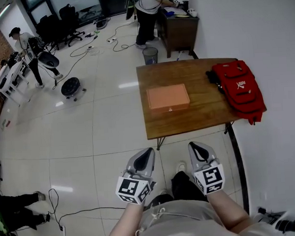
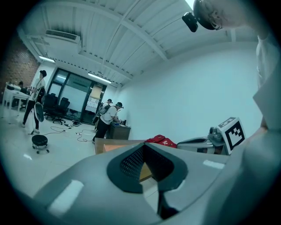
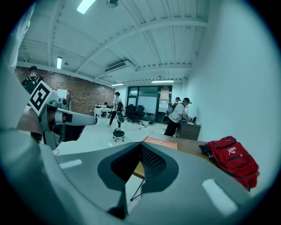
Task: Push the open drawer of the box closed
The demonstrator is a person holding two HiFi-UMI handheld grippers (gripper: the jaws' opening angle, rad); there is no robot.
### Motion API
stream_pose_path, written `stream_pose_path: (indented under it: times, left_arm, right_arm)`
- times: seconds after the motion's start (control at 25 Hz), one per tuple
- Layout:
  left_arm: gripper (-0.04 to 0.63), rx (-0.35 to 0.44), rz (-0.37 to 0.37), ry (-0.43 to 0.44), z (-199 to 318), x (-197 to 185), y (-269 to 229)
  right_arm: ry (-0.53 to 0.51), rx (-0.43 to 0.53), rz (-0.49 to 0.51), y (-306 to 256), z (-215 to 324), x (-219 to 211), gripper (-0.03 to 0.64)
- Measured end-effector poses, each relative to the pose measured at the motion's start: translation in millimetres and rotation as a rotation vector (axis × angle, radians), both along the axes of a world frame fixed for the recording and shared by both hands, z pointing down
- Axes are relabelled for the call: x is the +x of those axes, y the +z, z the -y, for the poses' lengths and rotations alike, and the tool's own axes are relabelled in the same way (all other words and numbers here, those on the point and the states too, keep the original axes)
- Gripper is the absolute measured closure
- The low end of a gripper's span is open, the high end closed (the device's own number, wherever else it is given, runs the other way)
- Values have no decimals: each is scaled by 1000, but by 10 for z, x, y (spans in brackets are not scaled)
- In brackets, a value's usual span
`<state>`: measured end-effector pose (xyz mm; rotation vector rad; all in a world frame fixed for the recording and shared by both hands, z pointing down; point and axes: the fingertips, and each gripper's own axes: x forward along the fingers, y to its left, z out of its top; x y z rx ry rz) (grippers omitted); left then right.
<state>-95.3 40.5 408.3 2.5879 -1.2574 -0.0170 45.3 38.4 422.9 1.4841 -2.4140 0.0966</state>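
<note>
Currently we hold the left gripper and right gripper side by side, the jaws of each pressed together on nothing. Well ahead of both, the box sits untouched on the table; its drawer is indistinct. Approach and push all remain.

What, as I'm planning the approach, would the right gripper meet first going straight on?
Likely the near edge of the wooden table, seen just beyond the right gripper; the orange box lies farther on. Depth is uncertain.
</note>
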Motion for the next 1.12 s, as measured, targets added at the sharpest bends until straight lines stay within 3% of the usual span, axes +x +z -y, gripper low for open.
stream_pose_path:
  times: [0.2, 0.44, 0.88, 1.12]
  left_arm:
    - [591, 6, 10, 10, -113, 4, -55]
    - [591, 39, -18, 7, -202, 57, -233]
    - [591, 101, 90, 5, -285, 336, -345]
    - [591, 104, 96, -5, -264, 380, -356]
  right_arm:
    - [25, 15, 26, -109, -147, 16, 614]
    - [-15, 46, 46, -217, -221, 9, 614]
    - [-130, 84, 92, -391, -275, 51, 614]
    - [-162, 93, 104, -429, -263, 66, 615]
